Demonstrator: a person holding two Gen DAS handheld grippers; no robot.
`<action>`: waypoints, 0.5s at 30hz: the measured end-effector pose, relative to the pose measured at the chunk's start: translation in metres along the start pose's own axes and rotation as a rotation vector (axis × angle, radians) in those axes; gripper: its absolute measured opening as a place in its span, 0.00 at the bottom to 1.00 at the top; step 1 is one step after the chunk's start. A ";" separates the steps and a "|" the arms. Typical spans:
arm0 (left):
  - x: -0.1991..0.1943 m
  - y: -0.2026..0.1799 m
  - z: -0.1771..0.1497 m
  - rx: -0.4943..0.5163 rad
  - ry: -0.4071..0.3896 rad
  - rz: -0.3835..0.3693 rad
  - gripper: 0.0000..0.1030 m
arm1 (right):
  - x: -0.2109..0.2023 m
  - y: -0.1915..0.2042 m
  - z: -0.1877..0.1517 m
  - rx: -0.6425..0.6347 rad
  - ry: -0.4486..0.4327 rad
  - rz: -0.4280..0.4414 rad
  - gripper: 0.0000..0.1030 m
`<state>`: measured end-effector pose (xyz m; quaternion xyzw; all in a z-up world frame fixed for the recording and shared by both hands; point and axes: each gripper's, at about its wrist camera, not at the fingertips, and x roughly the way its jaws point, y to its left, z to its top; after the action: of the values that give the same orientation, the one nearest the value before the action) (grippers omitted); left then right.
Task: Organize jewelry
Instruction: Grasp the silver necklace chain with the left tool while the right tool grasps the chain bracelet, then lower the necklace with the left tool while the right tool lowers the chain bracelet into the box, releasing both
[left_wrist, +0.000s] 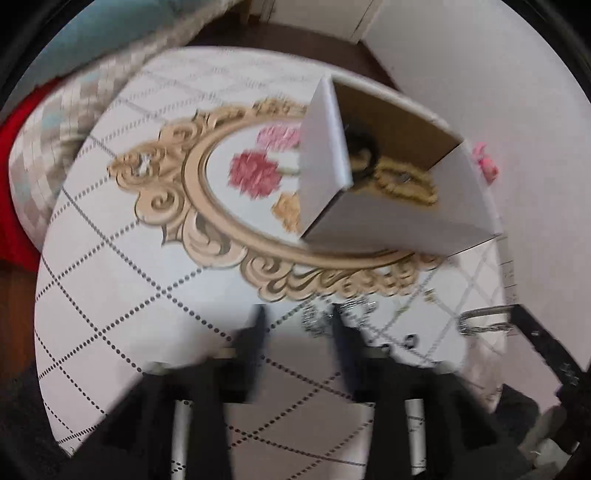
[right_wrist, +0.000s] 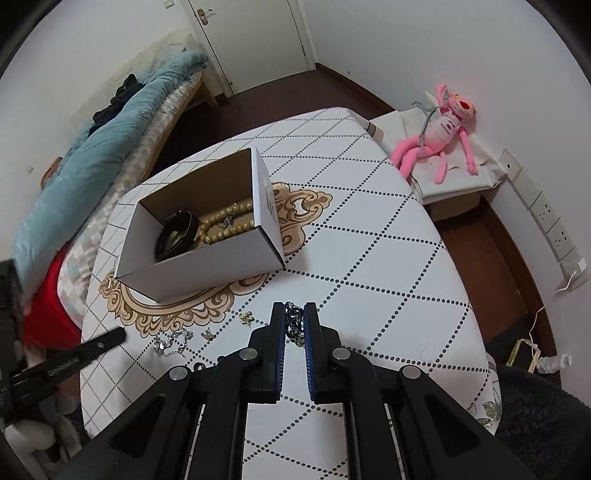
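Note:
A white cardboard box (right_wrist: 221, 264) stands open on the patterned tablecloth (right_wrist: 369, 258). Inside lie a black bangle (right_wrist: 177, 236) and a wooden bead bracelet (right_wrist: 229, 221). My right gripper (right_wrist: 294, 308) is shut on a dark metal link chain (right_wrist: 294, 326), held just above the cloth in front of the box. In the blurred left wrist view, my left gripper (left_wrist: 298, 314) stands open with bare cloth between its fingers. A silver chain (left_wrist: 321, 317) lies on the cloth at its right fingertip. The box (left_wrist: 388, 221) sits beyond it.
Loose on the cloth near the silver chain (right_wrist: 173, 341) are two small gold pieces (right_wrist: 208, 334) (right_wrist: 246, 317). A bed with a blue quilt (right_wrist: 92, 155) runs along the left. A pink plush toy (right_wrist: 443, 129) sits on a low stand at the right, beside wall sockets (right_wrist: 546, 218).

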<state>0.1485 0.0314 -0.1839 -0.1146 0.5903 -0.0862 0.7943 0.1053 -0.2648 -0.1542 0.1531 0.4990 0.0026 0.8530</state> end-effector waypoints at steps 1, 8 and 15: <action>0.004 -0.001 -0.001 0.003 0.006 -0.003 0.38 | 0.001 -0.001 -0.001 0.003 0.003 -0.001 0.10; 0.021 -0.046 -0.014 0.211 -0.019 0.160 0.39 | 0.016 -0.012 -0.009 0.031 0.036 -0.023 0.10; 0.026 -0.065 -0.018 0.284 -0.062 0.175 0.06 | 0.026 -0.013 -0.013 0.029 0.056 -0.036 0.10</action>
<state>0.1388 -0.0395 -0.1938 0.0480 0.5549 -0.0958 0.8250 0.1055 -0.2697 -0.1856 0.1562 0.5254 -0.0154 0.8362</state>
